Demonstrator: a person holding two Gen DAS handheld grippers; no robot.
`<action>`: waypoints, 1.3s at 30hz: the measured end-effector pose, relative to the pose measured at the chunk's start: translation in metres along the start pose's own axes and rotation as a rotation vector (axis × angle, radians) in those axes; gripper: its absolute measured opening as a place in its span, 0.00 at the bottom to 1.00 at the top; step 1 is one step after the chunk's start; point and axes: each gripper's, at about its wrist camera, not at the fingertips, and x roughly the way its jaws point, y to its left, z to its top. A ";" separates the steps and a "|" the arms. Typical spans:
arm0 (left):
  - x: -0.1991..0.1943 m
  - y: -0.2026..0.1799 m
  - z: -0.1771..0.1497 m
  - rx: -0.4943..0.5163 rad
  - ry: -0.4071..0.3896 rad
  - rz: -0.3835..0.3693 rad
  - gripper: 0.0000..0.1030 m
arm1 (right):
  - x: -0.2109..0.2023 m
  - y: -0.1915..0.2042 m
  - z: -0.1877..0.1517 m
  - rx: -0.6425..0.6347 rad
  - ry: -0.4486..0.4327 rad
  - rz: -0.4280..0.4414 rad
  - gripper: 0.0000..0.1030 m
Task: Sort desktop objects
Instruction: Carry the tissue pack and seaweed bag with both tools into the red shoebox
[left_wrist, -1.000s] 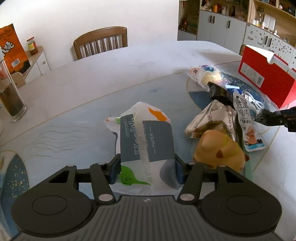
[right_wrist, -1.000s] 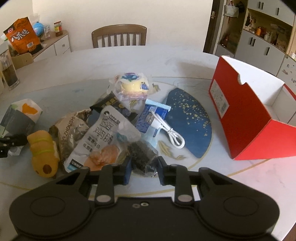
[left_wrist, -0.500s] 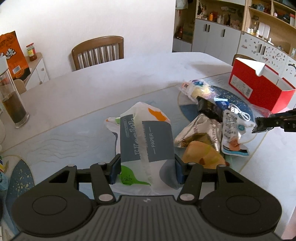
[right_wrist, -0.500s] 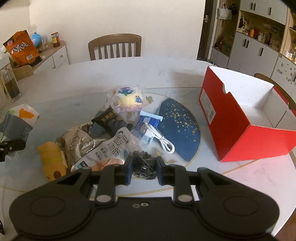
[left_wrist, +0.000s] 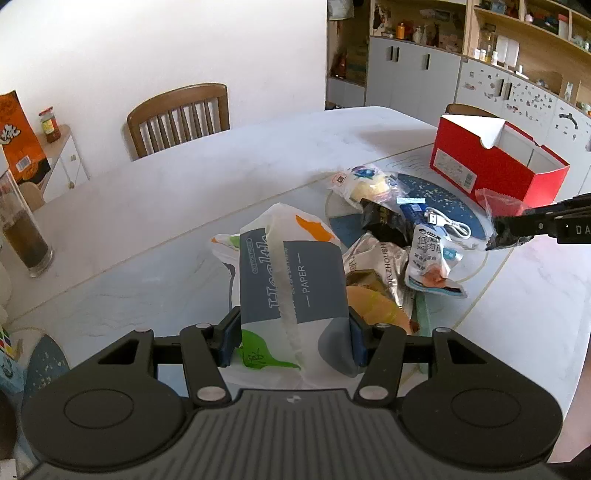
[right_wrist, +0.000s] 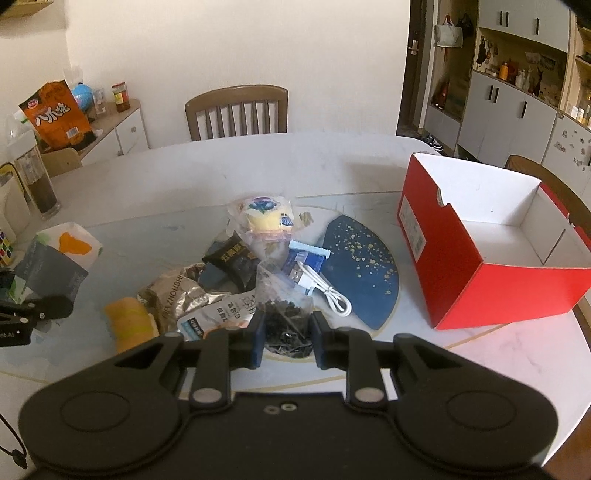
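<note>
Got my left tool pinching the tissue pack and my right tool pinching the little clear bag of dark bits, both mid-carry off the desk, so next up is probably swinging over and dropping them in the red box.

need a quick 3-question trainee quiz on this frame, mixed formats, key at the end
1. True or false: the left gripper is shut on the white and grey tissue paper pack.
2. What does the right gripper hold? A) the white USB cable B) the clear plastic bag of small dark pieces C) the yellow plush toy
3. Fill in: the open red cardboard box looks ____ inside.

Key: 1 true. 2 B. 3 empty.
</note>
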 end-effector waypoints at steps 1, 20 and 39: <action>-0.001 -0.001 0.001 0.003 -0.002 -0.001 0.54 | -0.002 -0.001 0.000 0.003 -0.004 0.001 0.24; -0.016 -0.056 0.048 0.062 -0.075 0.006 0.54 | -0.028 -0.067 0.033 0.051 -0.070 0.005 0.24; 0.042 -0.194 0.128 0.083 -0.084 -0.027 0.54 | -0.012 -0.214 0.068 0.024 -0.089 0.034 0.24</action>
